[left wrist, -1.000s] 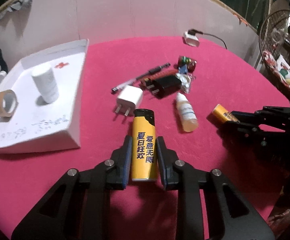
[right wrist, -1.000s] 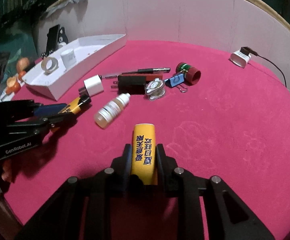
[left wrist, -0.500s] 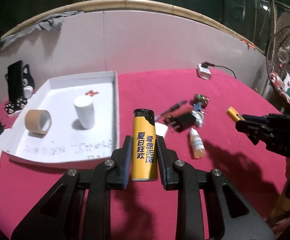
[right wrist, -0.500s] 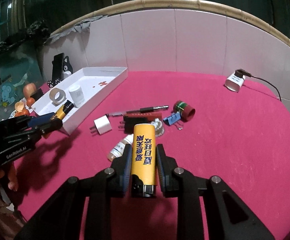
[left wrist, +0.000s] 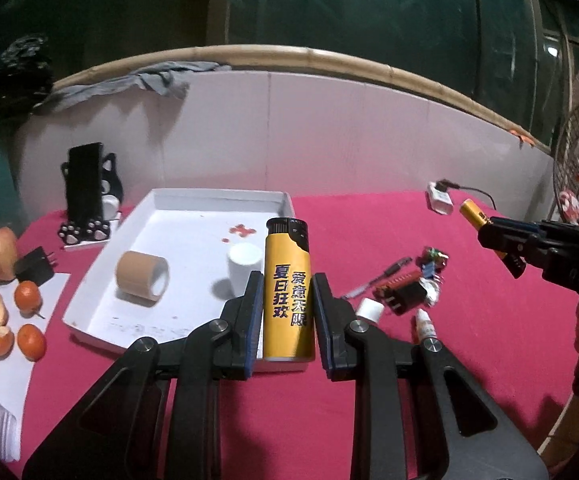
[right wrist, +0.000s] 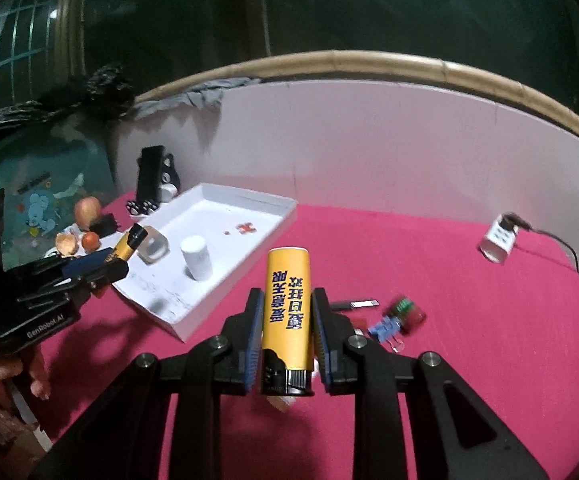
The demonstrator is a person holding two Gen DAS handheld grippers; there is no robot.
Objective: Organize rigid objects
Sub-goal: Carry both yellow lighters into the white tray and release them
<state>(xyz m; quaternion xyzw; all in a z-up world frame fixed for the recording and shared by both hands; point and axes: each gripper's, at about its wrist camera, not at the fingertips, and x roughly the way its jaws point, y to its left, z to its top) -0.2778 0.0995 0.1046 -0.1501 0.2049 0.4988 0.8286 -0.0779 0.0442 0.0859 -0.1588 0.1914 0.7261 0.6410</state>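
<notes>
A yellow lighter (left wrist: 288, 296) is pinched upright at centre frame by the left gripper (left wrist: 285, 300), above the red table (left wrist: 489, 340) beside the white tray (left wrist: 193, 200). A second yellow lighter (right wrist: 286, 308), cap downward, is clamped by the right gripper (right wrist: 285, 320), with a white bottle (right wrist: 196, 258) and tape roll (left wrist: 142, 283) in the tray at left.

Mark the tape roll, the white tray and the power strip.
tape roll (left wrist: 142, 283), left wrist view, on its tan side.
white tray (left wrist: 217, 195), left wrist view, on its far rim.
power strip (right wrist: 497, 243), right wrist view, on its socket face.
</notes>
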